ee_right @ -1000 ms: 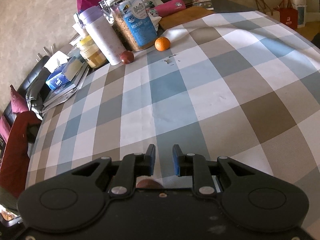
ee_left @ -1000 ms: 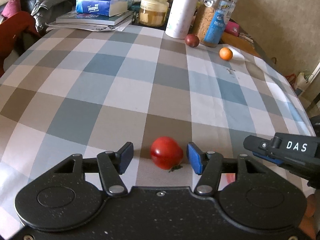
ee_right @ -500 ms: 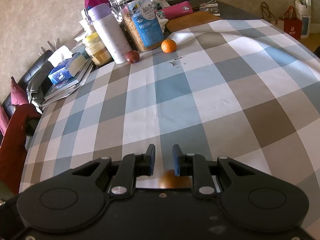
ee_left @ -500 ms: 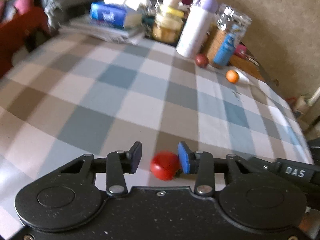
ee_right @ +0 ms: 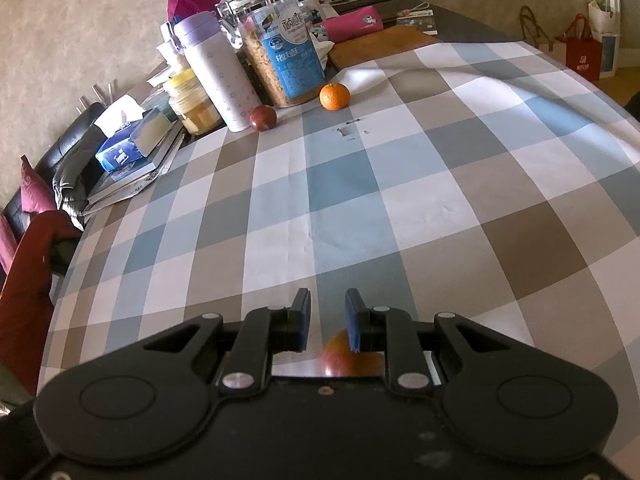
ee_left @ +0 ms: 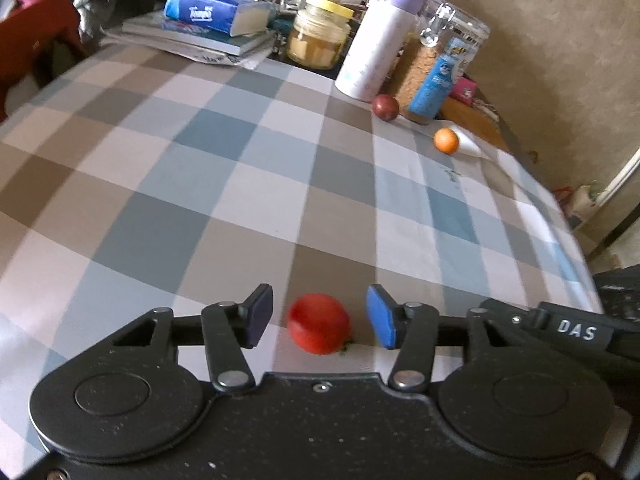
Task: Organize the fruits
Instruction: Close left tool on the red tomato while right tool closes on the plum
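Observation:
A red tomato (ee_left: 319, 323) rests on the checked tablecloth (ee_left: 240, 200) between the pads of my left gripper (ee_left: 319, 312). Its jaws are opening, with a gap on each side of the tomato. My right gripper (ee_right: 328, 312) is shut, with nothing between its tips. A blurred orange-red fruit (ee_right: 340, 354) shows beneath it, just behind the fingers. Part of the right gripper's black body (ee_left: 576, 330) lies beside the left one. At the far side lie a mandarin (ee_left: 446, 140) (ee_right: 334, 96) and a dark red round fruit (ee_left: 385, 107) (ee_right: 263, 118).
Along the far edge stand a cereal jar (ee_right: 282, 52), a white bottle with a lilac cap (ee_right: 218, 72) and a yellow-lidded jar (ee_left: 320, 36). A blue tissue box (ee_left: 212, 10) sits on stacked books. The cloth falls off the table edge at the right (ee_left: 576, 248).
The left jaws drew in close to the tomato and have since spread apart again, and that view has tilted a little. The right gripper has kept still and shut.

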`<state>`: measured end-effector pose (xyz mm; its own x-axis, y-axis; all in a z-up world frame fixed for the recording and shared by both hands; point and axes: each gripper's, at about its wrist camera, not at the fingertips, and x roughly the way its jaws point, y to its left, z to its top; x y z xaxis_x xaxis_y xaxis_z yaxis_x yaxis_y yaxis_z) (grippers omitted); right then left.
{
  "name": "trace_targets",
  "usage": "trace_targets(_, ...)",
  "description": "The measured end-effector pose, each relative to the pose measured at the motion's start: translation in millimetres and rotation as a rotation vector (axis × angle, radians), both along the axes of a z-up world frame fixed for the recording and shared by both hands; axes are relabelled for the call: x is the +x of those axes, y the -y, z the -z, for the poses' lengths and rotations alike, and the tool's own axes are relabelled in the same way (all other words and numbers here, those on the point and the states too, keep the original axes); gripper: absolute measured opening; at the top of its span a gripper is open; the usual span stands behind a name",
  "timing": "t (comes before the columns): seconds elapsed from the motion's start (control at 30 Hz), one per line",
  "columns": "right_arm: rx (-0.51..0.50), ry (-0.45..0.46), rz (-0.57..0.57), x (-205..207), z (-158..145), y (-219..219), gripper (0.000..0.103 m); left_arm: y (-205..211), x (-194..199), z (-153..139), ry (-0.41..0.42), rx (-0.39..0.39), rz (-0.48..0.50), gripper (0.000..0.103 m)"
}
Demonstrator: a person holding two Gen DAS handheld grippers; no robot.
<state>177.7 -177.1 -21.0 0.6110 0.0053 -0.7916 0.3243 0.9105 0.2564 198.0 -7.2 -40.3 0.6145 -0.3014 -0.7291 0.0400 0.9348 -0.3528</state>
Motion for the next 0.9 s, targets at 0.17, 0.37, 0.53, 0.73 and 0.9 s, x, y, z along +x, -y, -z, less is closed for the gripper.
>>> trace_targets(0.17,-0.012,0.008,0.009,-1,-1,1,0.022,3,-1,1,-0.005,0.004,0.015,0.064)
trace_targets(0.37,-0.005,0.01,0.009,-2,-2,2,0.022,12,2,4,-0.019,0.039,0.038,0.064)
trace_targets(0.53,-0.006,0.011,0.008,-3,-2,2,0.022,15,2,4,-0.009,0.053,0.041,0.064)
trace_targets(0.73,-0.008,0.008,0.009,-2,-2,2,0.022,14,2,3,0.003,0.039,0.036,0.063)
trace_targets(0.9,-0.015,0.008,0.005,-2,-2,1,0.022,13,5,6,-0.014,0.014,0.045,0.045)
